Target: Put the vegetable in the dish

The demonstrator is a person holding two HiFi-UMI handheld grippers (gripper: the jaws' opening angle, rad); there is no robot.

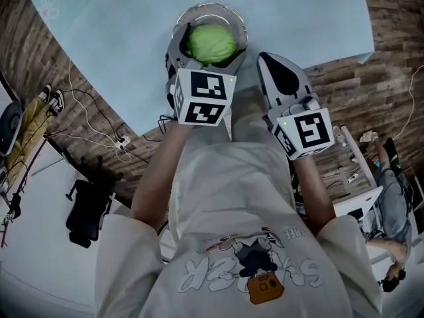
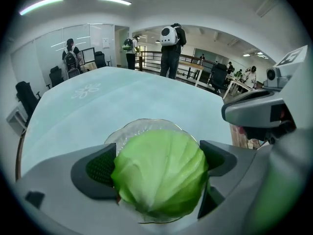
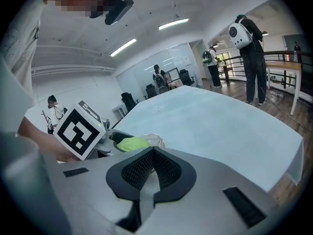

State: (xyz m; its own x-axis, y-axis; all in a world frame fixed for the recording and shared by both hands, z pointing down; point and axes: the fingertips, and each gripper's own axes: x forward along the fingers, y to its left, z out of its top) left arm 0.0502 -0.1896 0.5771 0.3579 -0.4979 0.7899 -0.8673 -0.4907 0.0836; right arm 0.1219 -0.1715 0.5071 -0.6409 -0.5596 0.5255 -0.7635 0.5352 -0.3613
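Head view: a person stands at the edge of a pale blue table (image 1: pixel 112 52), one gripper in each hand. The left gripper (image 1: pixel 209 53) reaches over the table. The right gripper (image 1: pixel 270 63) is just beside it, level with the table's edge and apart from it.

Left gripper: its jaws are clenched on a green cabbage (image 2: pixel 159 177), one dark pad (image 2: pixel 98 168) pressing each side of the head. The cabbage sits directly over a clear glass dish (image 2: pixel 139 126), whose scalloped rim shows behind and below it. Whether the cabbage touches the bottom of the dish cannot be told. In the head view the cabbage (image 1: pixel 211 42) fills most of the dish (image 1: pixel 213 8), which stands near the table's near edge.

Right gripper: in its own view the jaws (image 3: pixel 151 153) are pressed together, with nothing between them. Beyond them to the left appear the left gripper's marker cube (image 3: pixel 78 129), the cabbage (image 3: pixel 131 143) and part of the dish (image 3: pixel 155 140).

Surroundings: a wooden floor (image 1: pixel 79 131) with loose cables lies round the table, and a black chair (image 1: pixel 86 211) stands at lower left. In the left gripper view, people with backpacks (image 2: pixel 171 48) stand beyond the far side of the table.
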